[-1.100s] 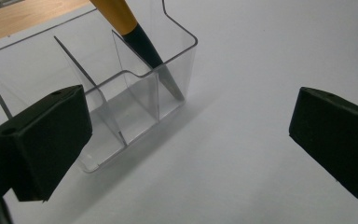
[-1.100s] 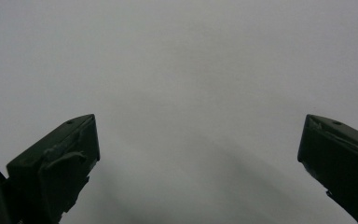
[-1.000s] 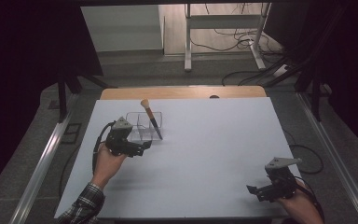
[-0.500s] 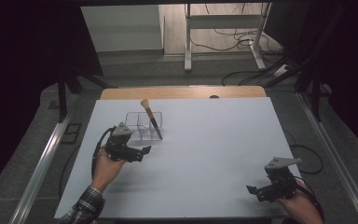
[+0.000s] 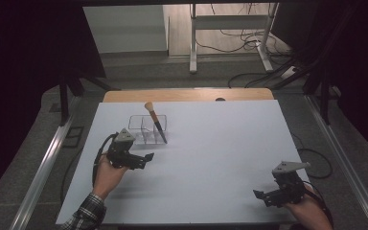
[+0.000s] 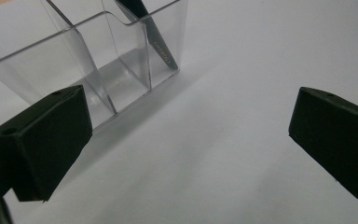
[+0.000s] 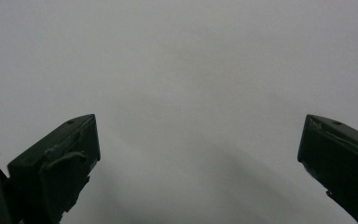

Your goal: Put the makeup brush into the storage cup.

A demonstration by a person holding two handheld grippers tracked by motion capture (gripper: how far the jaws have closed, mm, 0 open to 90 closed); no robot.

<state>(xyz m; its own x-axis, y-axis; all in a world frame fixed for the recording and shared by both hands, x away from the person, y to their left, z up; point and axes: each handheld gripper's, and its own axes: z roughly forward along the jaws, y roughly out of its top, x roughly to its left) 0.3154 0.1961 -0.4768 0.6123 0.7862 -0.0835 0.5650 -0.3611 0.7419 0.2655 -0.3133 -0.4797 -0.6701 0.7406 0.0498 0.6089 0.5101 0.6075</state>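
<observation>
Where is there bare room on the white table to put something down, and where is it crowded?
The widest free patch lies on the table between the clear organizer and the right tongs, reaching to the far right edge. It is crowded only at the far left, where the left tongs hover open beside the organizer holding the brush.

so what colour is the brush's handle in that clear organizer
Black, with a tan bristle tip; the brush shows best in the high view.

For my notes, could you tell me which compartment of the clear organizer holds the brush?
The right-hand compartment of the clear organizer holds the brush; the others are empty.
</observation>
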